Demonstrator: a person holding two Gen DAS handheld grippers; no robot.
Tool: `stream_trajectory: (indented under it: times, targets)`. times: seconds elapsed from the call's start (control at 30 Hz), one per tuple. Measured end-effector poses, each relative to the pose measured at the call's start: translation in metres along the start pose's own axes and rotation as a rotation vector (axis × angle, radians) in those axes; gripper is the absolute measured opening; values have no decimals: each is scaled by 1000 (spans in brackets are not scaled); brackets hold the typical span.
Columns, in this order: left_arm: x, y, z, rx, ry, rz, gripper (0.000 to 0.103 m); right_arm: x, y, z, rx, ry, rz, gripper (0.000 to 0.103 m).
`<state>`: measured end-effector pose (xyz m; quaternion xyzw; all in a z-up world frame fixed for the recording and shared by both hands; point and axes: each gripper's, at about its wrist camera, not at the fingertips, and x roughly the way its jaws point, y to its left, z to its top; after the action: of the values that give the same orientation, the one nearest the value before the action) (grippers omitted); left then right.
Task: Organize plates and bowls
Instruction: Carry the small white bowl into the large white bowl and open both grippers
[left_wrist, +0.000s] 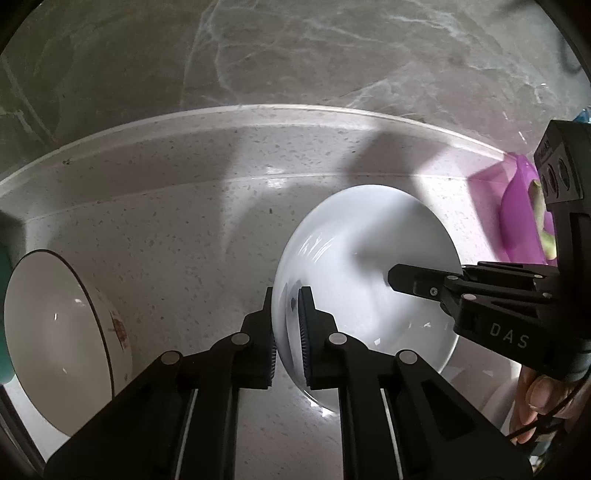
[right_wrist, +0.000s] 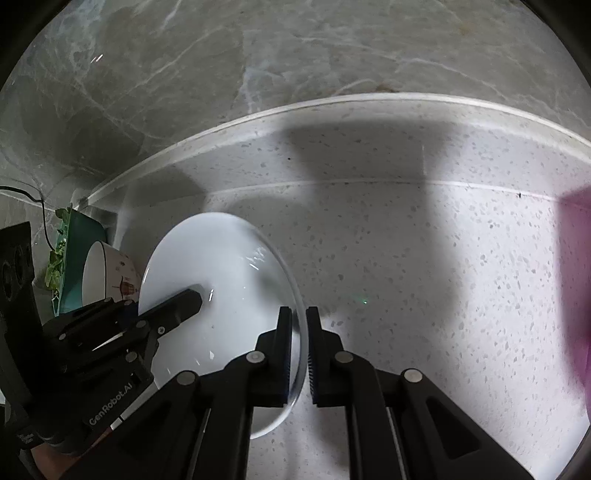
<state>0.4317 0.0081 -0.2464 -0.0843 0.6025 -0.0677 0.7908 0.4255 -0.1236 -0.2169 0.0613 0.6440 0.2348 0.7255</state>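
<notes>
White bowl (left_wrist: 354, 266) pinched by rim, both sides: left gripper (left_wrist: 287, 332), right gripper (right_wrist: 297, 354) closed on it. Advice: keep level, move together toward patterned bowl (left_wrist: 55, 332) left of left gripper.

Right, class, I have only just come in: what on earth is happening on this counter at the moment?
A person holds a gripper in each hand, and both are clamped on the same white bowl. The left gripper pinches its left rim; the right gripper pinches the opposite rim. The bowl is over the speckled counter; whether it touches cannot be told. A second bowl with a dark rim line lies tipped to the left, before a teal dish. A purple container stands to the right.
</notes>
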Motion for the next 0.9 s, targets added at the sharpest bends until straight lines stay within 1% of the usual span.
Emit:
stream_trajectory:
  times: [0.13,0.27,0.37,0.53,0.7,0.73,0.83,0.9]
  targets:
    - [-20,-12,-5,15,-19,-11,9,-18,-8,-7,17,-17,5,10]
    - [-39,-38,-11,50,-39,-37,9,-45,-15,-19,32,-48,-2,10]
    - [-54,-64,-21,89,-49,-68,9,-70,-25,-36,54,-71,-6,10]
    - [-74,-111,-48,157,-55,-121,9,-110,-37,-76,79,-101,-35,10]
    - [-90,-163,-89,236,-39,-183,9,-143,-51,-123,114,-125,-72,10]
    - [-93,-167,-97,245,-35,-192,9,-149,-57,-134,126,-131,-78,10]
    - [-84,-197,-118,289,-5,-214,9,-165,-75,-168,173,-153,-95,10]
    - [-76,-213,-135,316,28,-223,9,-169,-84,-188,199,-162,-106,10]
